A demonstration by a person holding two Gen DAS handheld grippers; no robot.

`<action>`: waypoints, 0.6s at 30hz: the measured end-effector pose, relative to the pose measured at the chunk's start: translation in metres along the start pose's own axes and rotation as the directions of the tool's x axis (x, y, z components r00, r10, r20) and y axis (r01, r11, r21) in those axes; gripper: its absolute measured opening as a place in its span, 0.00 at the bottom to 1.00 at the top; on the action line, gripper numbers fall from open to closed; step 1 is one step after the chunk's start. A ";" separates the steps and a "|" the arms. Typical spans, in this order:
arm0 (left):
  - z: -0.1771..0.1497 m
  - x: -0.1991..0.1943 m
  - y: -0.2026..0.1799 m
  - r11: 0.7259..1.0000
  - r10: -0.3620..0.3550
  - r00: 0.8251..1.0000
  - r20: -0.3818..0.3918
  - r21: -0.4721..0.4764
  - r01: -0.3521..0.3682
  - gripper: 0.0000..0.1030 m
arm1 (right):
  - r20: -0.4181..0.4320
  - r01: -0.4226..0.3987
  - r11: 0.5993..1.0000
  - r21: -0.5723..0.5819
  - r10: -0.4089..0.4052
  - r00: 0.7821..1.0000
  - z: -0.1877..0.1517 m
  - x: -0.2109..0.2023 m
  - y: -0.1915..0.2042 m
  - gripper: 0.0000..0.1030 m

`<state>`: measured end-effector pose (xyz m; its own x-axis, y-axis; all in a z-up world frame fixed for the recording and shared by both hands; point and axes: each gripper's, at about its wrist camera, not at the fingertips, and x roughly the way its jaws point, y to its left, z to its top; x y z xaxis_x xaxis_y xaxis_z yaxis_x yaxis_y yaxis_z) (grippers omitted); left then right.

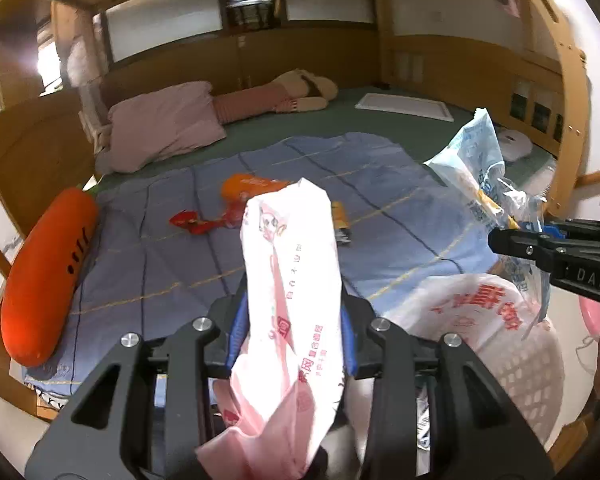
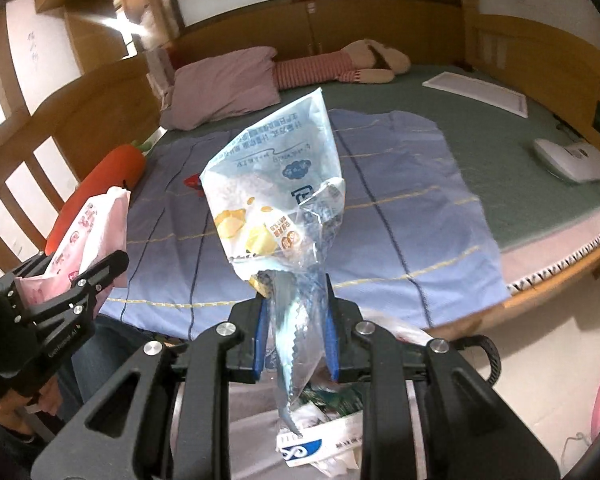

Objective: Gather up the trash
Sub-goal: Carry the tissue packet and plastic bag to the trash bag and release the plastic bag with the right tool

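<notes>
My left gripper [image 1: 292, 304] is shut on a pink and white packet [image 1: 288, 248] that sticks up between its blue pads. My right gripper [image 2: 296, 304] is shut on a crumpled light-blue clear snack bag [image 2: 276, 184]. Both are held over a white basket [image 1: 516, 364] lined with a printed plastic bag, with wrappers [image 2: 320, 440] inside it. On the blue blanket [image 1: 380, 184] lie an orange wrapper [image 1: 248, 186], a red wrapper [image 1: 190, 220] and a small yellow and black item [image 1: 342, 224]. The right gripper [image 1: 500, 240] shows at the right of the left wrist view.
An orange carrot plush [image 1: 48, 276] lies at the bed's left edge. A pink pillow [image 1: 164, 128], a striped doll [image 1: 284, 96] and a white board [image 1: 404, 106] lie further back. A white device [image 2: 568, 158] rests on the green mattress. Wooden bed rails surround the bed.
</notes>
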<state>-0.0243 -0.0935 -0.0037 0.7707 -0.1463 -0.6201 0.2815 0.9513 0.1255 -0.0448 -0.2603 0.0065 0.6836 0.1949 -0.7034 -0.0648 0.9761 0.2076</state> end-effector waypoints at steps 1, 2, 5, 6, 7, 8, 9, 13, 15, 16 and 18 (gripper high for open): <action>0.000 -0.002 -0.005 1.000 -0.005 1.000 0.004 0.007 0.005 0.37 | 0.004 0.003 1.000 0.003 -0.003 1.000 -0.003 -0.004 -0.002 0.24; -0.001 -0.005 -0.010 1.000 -0.010 1.000 0.009 0.014 0.010 0.37 | 0.011 0.007 1.000 0.007 -0.007 1.000 -0.007 -0.010 -0.006 0.24; -0.003 -0.013 -0.027 0.999 -0.028 0.999 0.020 0.038 0.027 0.37 | 0.025 0.016 1.000 0.015 -0.016 1.000 -0.016 -0.025 -0.016 0.24; -0.004 -0.016 -0.033 0.998 -0.035 0.999 0.022 0.043 0.034 0.37 | 0.026 0.017 1.000 0.017 -0.017 1.000 -0.019 -0.029 -0.019 0.24; -0.005 -0.018 -0.039 0.998 -0.041 0.999 0.023 0.048 0.040 0.37 | 0.024 0.017 1.000 0.018 -0.018 1.000 -0.024 -0.033 -0.022 0.24; -0.006 -0.020 -0.044 0.998 -0.046 0.999 0.025 0.053 0.045 0.37 | 0.022 0.017 1.000 0.020 -0.017 1.000 -0.026 -0.035 -0.024 0.24; -0.007 -0.021 -0.046 0.997 -0.049 0.999 0.024 0.057 0.047 0.37 | 0.015 0.014 1.000 0.021 -0.015 1.000 -0.029 -0.036 -0.027 0.24; -0.011 -0.024 -0.057 0.996 -0.056 0.998 0.020 0.067 0.055 0.37 | -0.027 -0.008 1.000 0.020 0.008 1.000 -0.044 -0.038 -0.037 0.24; -0.011 -0.025 -0.058 0.996 -0.053 0.998 0.021 0.068 0.052 0.37 | -0.036 -0.011 1.000 0.024 0.012 0.999 -0.049 -0.038 -0.039 0.24; -0.011 -0.025 -0.058 0.996 -0.052 0.998 0.021 0.068 0.050 0.37 | -0.045 -0.012 1.000 0.027 0.014 0.999 -0.053 -0.038 -0.041 0.24; -0.010 -0.026 -0.059 0.997 -0.049 0.999 0.024 0.066 0.048 0.37 | -0.060 -0.016 0.999 0.029 0.018 0.998 -0.057 -0.036 -0.042 0.24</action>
<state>-0.0664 -0.1429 -0.0033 0.7692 -0.1994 -0.6071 0.3552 0.9232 0.1468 -0.1083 -0.3032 -0.0158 0.6377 0.2179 -0.7388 -0.0544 0.9695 0.2389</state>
